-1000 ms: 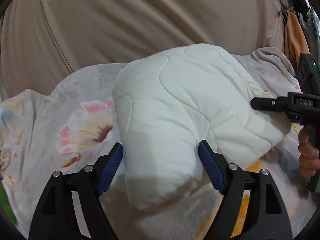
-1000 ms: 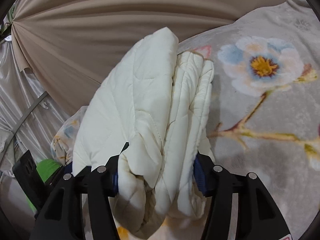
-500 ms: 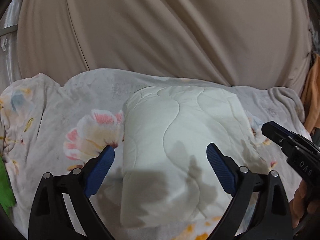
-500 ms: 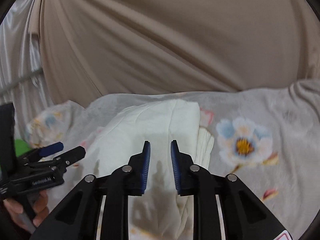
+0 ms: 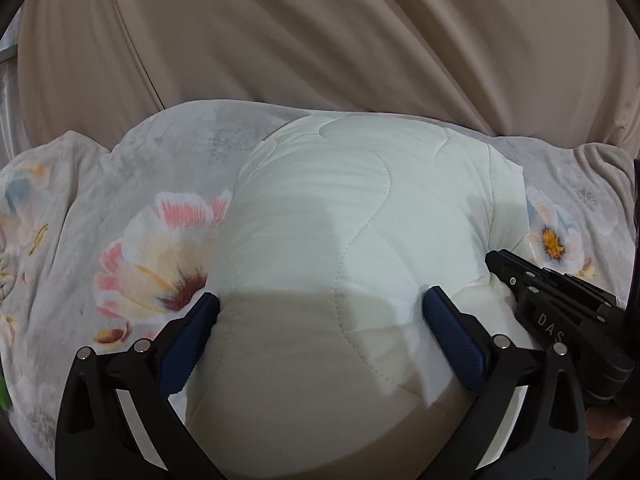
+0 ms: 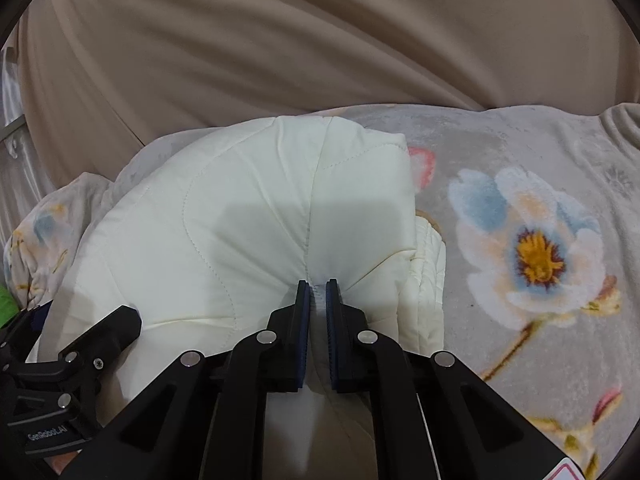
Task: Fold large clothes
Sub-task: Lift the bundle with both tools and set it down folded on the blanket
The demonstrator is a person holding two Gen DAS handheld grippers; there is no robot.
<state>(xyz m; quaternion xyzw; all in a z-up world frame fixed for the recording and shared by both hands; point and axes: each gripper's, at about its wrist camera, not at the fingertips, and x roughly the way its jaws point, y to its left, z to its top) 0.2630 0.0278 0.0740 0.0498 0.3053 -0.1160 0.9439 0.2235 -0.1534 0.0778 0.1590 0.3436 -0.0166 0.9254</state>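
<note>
Left wrist view: the left gripper [image 5: 320, 312] has its blue fingers [image 5: 188, 344] spread wide, pressed against either side of the folded cream quilted garment [image 5: 360, 216] lying on the floral blanket [image 5: 132, 240].

Right wrist view: the right gripper [image 6: 316, 292] is nearly closed, fingers [image 6: 302, 312] pinching a small fold of the garment [image 6: 240, 216]; tan curtain [image 6: 320, 40] behind.
</note>
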